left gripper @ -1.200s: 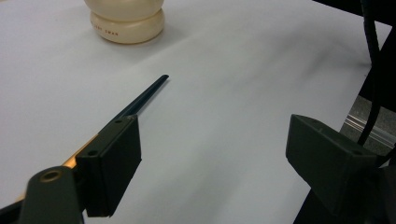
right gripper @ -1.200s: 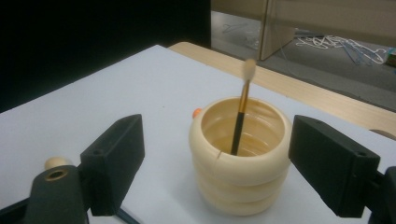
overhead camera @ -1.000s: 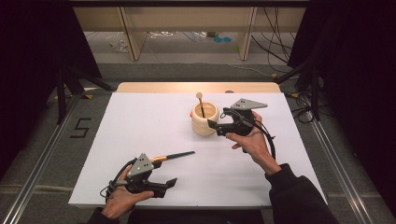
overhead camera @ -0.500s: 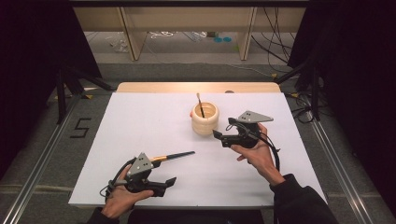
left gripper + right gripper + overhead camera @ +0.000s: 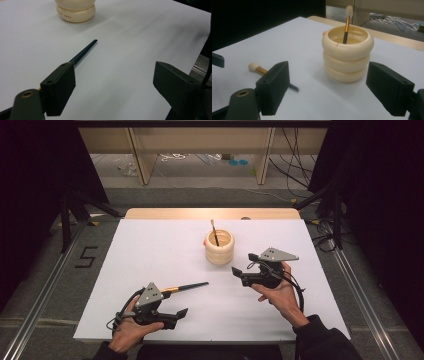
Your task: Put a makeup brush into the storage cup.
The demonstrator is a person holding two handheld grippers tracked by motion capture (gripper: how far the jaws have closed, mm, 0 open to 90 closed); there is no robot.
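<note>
Brush point(image 5: 190, 286) lies flat on the table point(image 5: 150, 250), just beside the left gripper point(image 5: 172, 316); both grippers' jaws spread wide, right gripper point(image 5: 239, 274) near the holder point(image 5: 220, 247)

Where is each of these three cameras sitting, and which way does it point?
High view: above the person's side, looking forward and down on the table; both forearms, left gripper and right gripper show.
Left gripper view: rides that gripper, looking along its open jaws at the loose brush and the holder.
Right gripper view: rides that gripper, facing the holder and its standing brush between open jaws.
All three share the holder and the loose brush.
</note>
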